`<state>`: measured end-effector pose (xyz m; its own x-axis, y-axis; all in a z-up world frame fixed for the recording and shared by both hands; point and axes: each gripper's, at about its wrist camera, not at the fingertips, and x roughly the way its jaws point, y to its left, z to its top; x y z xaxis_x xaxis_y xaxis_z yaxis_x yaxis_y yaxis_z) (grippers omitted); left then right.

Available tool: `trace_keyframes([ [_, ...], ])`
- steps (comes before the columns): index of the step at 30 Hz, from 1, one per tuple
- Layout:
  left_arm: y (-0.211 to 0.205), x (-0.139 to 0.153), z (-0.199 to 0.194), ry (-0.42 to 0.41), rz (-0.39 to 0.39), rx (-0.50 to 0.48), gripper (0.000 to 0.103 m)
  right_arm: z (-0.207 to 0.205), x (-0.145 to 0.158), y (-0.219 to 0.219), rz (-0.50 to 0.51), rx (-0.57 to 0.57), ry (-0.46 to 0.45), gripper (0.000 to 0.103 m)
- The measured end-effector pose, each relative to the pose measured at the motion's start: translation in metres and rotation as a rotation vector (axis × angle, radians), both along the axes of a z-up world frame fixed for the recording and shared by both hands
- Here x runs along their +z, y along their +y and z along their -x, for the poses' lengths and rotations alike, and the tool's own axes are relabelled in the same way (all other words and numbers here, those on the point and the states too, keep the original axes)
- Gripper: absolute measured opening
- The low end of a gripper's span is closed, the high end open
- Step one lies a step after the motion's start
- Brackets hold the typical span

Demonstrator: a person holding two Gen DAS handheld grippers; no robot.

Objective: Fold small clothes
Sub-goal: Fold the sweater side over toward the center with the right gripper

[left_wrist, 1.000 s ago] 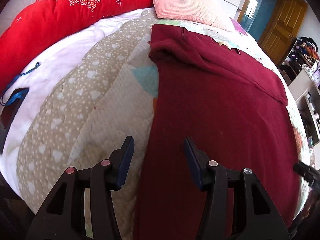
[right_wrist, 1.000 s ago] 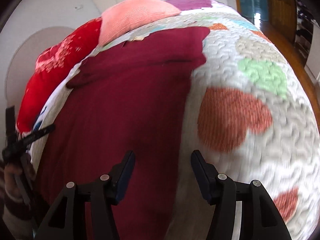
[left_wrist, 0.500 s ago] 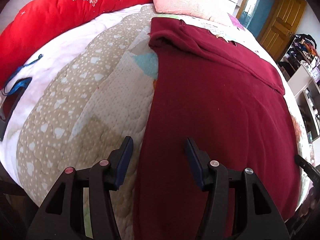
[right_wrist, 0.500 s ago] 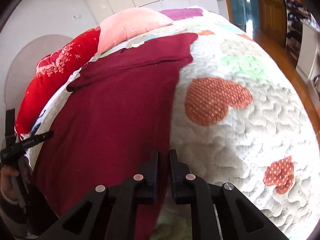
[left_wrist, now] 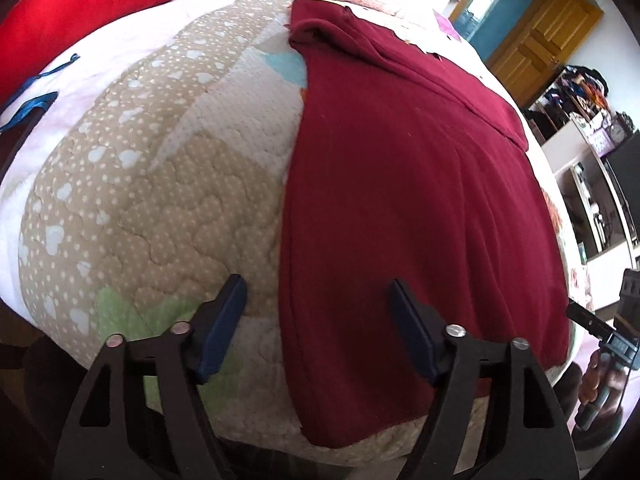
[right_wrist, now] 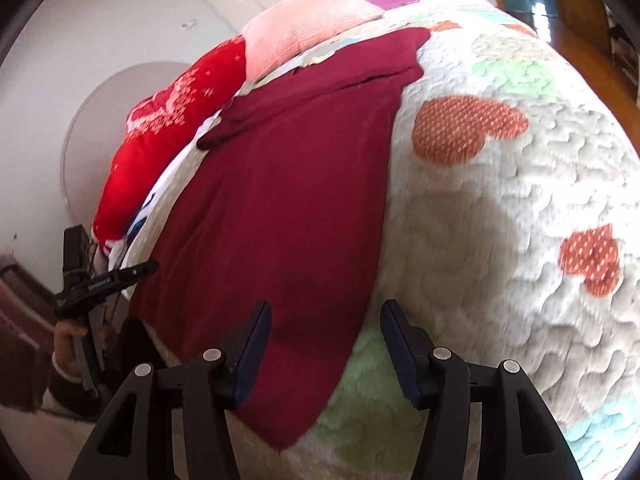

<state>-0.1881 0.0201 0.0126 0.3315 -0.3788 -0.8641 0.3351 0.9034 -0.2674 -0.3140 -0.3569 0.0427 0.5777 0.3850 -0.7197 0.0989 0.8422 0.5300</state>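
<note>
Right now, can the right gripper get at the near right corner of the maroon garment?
Probably yes. The right gripper is open, and the maroon garment lies flat on the quilt, its near corner just ahead of the fingers. Nothing lies on that corner or between it and the fingers.

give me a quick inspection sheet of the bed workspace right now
surface: quilted bedspread with heart patches
job's things: dark red garment lying flat, far end folded over
clutter: red quilt and pink pillow at the far end; blue strap at the left edge
grippers: left gripper open over the garment's left edge; right gripper open over its near right corner
cables: nothing seen
surroundings: wooden door, shelves
</note>
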Motion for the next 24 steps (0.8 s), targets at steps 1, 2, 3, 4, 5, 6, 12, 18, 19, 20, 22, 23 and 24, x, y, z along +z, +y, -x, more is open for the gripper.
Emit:
trace_keyframes([
  [1,-0.002,-0.001,0.0,-0.002,-0.002,-0.002,0.082,0.002,0.0,0.002,-0.003,0.015,-0.005,0.055],
  [2,-0.005,-0.002,0.0,-0.006,-0.013,-0.002,0.083,0.004,0.0,0.005,-0.002,0.032,-0.009,0.055],
  [3,-0.008,-0.003,0.001,-0.01,-0.025,-0.003,0.084,0.004,-0.001,0.009,0.008,0.047,-0.011,0.055],
  [4,-0.01,-0.003,0.001,-0.011,-0.031,-0.005,0.086,0.004,-0.001,0.015,0.033,0.066,-0.013,0.052],
  [5,-0.012,-0.004,0.001,-0.013,-0.04,-0.009,0.087,0.005,0.0,0.024,0.09,0.096,-0.021,0.046],
  [6,-0.014,-0.005,0.001,-0.015,-0.049,-0.014,0.088,0.005,0.001,0.028,0.119,0.11,-0.029,0.027],
  [12,-0.022,-0.009,0.002,-0.043,-0.083,-0.037,0.089,0.01,-0.002,0.016,0.094,0.077,-0.042,0.01],
  [18,-0.027,-0.012,0.0,-0.047,-0.099,-0.054,0.093,0.007,-0.005,0.016,0.081,0.079,-0.025,0.01],
  [19,-0.028,-0.012,0.0,-0.05,-0.101,-0.055,0.093,0.005,-0.004,0.015,0.067,0.077,-0.02,0.01],
  [20,-0.028,-0.012,0.002,-0.052,-0.102,-0.055,0.093,0.004,-0.005,0.014,0.053,0.076,-0.015,0.01],
  [22,-0.029,-0.012,0.002,-0.05,-0.102,-0.057,0.093,0.006,-0.006,0.012,0.036,0.079,-0.016,0.014],
  [23,-0.029,-0.012,0.003,-0.047,-0.104,-0.059,0.093,0.007,-0.006,0.011,0.016,0.079,-0.016,0.015],
  [24,-0.028,-0.011,0.004,-0.045,-0.106,-0.063,0.093,0.008,-0.006,0.01,0.001,0.081,-0.015,0.017],
])
